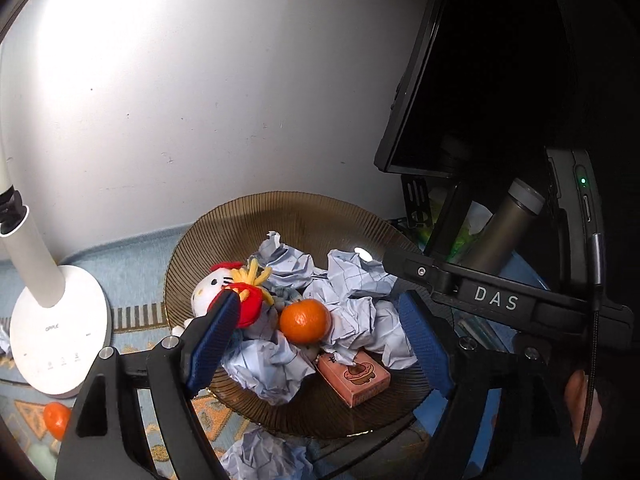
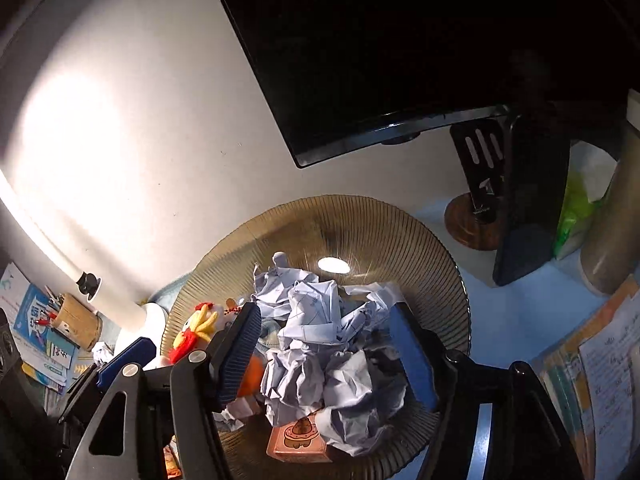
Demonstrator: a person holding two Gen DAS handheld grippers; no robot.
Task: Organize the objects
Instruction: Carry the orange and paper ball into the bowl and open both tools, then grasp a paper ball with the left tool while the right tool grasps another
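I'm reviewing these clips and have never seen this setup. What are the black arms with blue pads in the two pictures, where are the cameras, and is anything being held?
No robot is involved: a person holds a handheld two-finger gripper in each hand, and each carries a fisheye camera looking forward along its fingers. One picture is from the left gripper, the other from the right gripper. The blue pads are the fingertips.

Both look down on the same ribbed brown glass plate on a patterned blue cloth. On it lie crumpled paper balls, a tangerine, a small plush cat toy and a pink box. Beside it stand a white desk lamp and a dark monitor. A second tangerine lies off the plate.

Both grippers are open above the pile, holding nothing.
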